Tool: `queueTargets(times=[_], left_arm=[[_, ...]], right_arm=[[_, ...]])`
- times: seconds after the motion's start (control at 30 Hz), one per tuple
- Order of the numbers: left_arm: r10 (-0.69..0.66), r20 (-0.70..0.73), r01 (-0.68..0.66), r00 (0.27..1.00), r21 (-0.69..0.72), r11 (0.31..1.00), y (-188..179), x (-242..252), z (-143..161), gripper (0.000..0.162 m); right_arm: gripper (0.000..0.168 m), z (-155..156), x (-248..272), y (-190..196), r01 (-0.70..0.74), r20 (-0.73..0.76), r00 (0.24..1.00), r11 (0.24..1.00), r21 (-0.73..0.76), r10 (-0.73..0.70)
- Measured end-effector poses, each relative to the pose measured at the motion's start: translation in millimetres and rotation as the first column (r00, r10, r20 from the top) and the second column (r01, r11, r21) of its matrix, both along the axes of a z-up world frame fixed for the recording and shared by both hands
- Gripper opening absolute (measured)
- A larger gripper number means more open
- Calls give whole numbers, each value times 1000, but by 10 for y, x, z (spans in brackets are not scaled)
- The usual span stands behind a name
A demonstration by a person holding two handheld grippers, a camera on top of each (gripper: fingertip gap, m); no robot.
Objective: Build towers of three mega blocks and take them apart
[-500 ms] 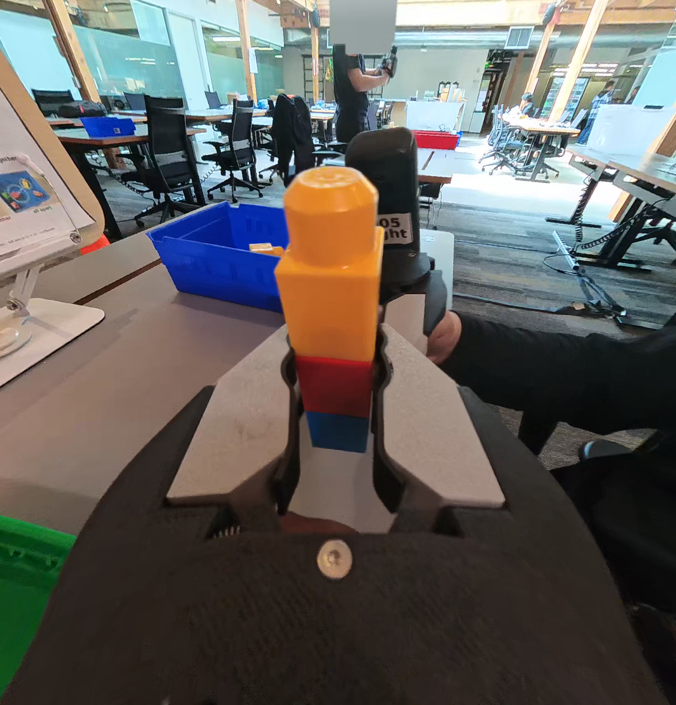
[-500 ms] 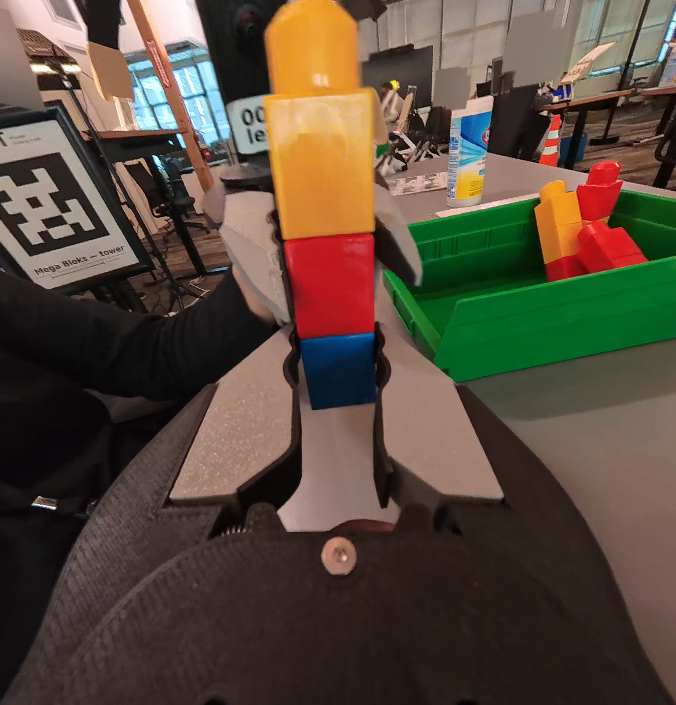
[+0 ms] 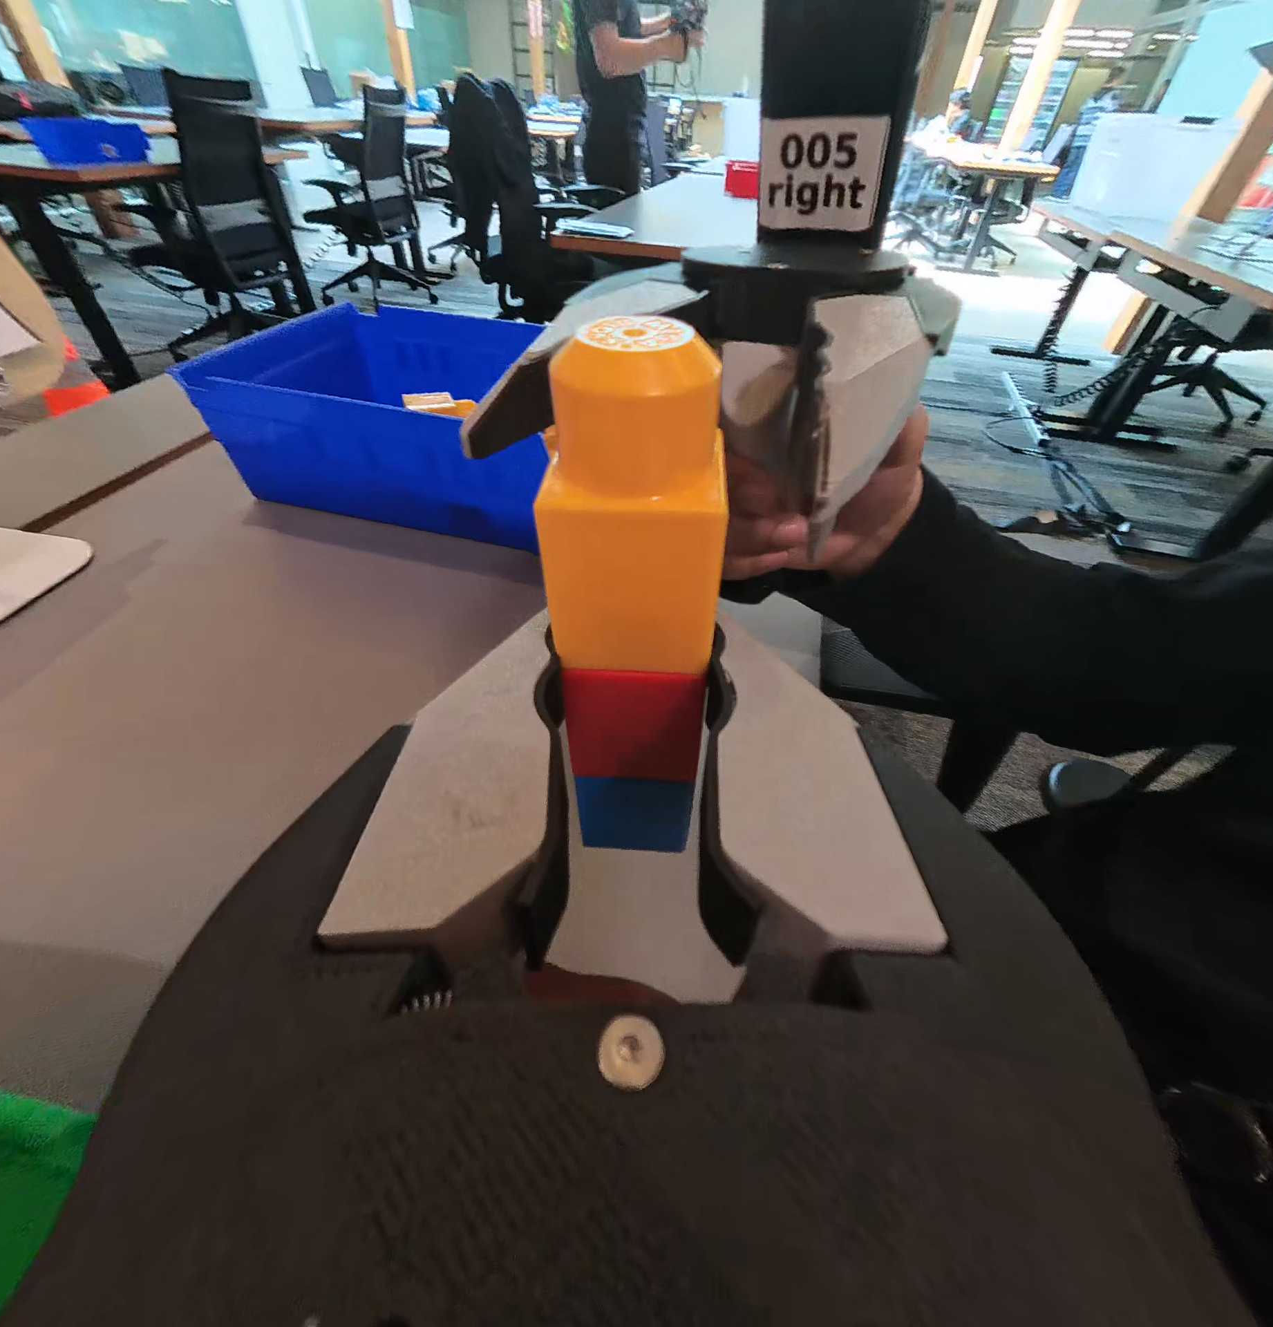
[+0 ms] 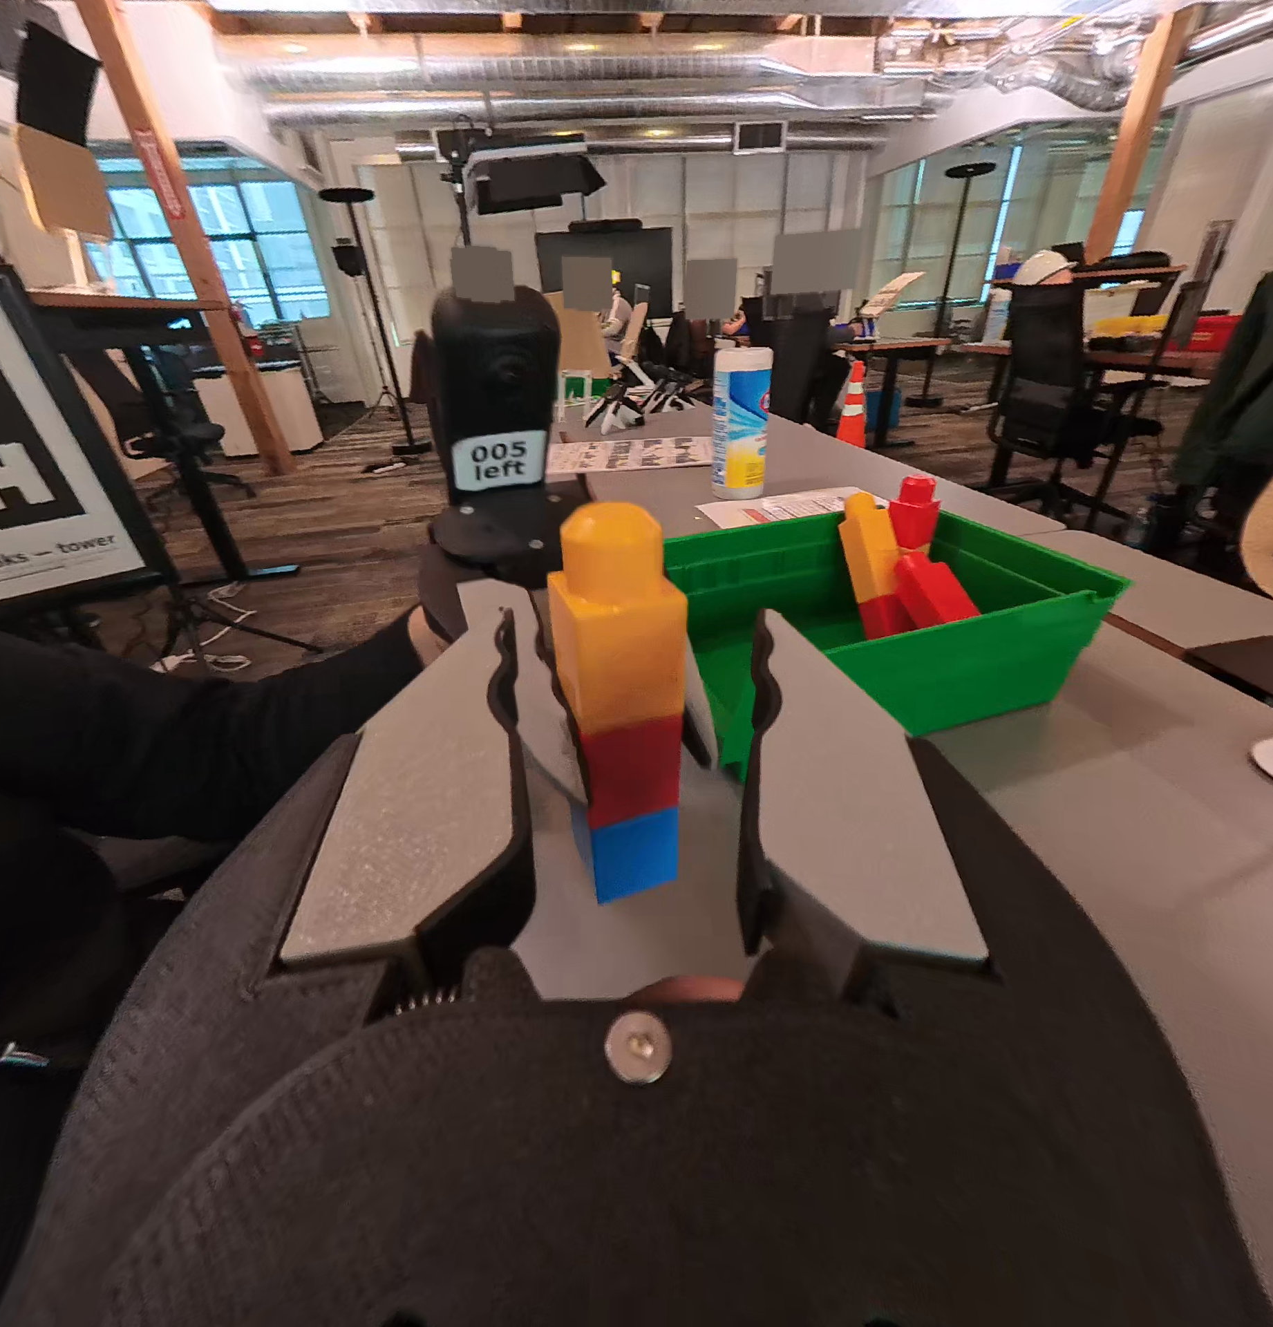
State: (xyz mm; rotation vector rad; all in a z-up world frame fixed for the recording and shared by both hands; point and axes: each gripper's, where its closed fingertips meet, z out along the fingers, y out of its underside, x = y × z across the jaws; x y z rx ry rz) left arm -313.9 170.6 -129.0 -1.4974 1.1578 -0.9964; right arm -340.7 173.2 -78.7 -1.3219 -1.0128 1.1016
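Partly hidden: blue block point(image 3: 633, 815) behind tongs point(image 3: 632, 689).

Open grey tabletop point(image 3: 210, 646) left of the held tower point(image 3: 630, 610). Blocked beyond by blue bin point(image 3: 346, 424); crowded right by right gripper point(image 3: 698, 402). Green bin point(image 4: 978, 668) alongside.
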Motion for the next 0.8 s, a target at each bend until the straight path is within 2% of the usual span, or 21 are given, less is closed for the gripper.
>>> queueTargets(times=[0.13,0.2,0.33,0.53,0.57,0.6,0.8], left_arm=[[-41,-1,41,999,-20,999,-61,81,-53,36],[-48,1,48,999,-18,999,-63,95,-61,36],[-42,-9,42,999,-25,999,-37,104,-110,36],[-46,-29,46,999,-22,999,-72,123,-123,36],[-42,-32,42,999,-21,999,-70,128,-127,36],[-45,-37,44,998,-25,999,-75,131,-138,36],[-64,-23,62,998,-76,995,-80,125,-158,36]], right_arm=[[63,-100,-81,-41,-18,56,998,1000,3,18],[57,-143,-80,-44,-30,73,997,1000,3,30],[52,-66,-10,-29,-55,11,998,998,-41,56],[57,-200,-47,-35,-85,58,994,993,-82,89],[55,-232,-72,-47,-94,69,993,992,-86,100],[38,-268,-96,-93,-123,86,988,989,-86,130],[35,-277,-98,-66,-86,118,989,995,-60,92]])
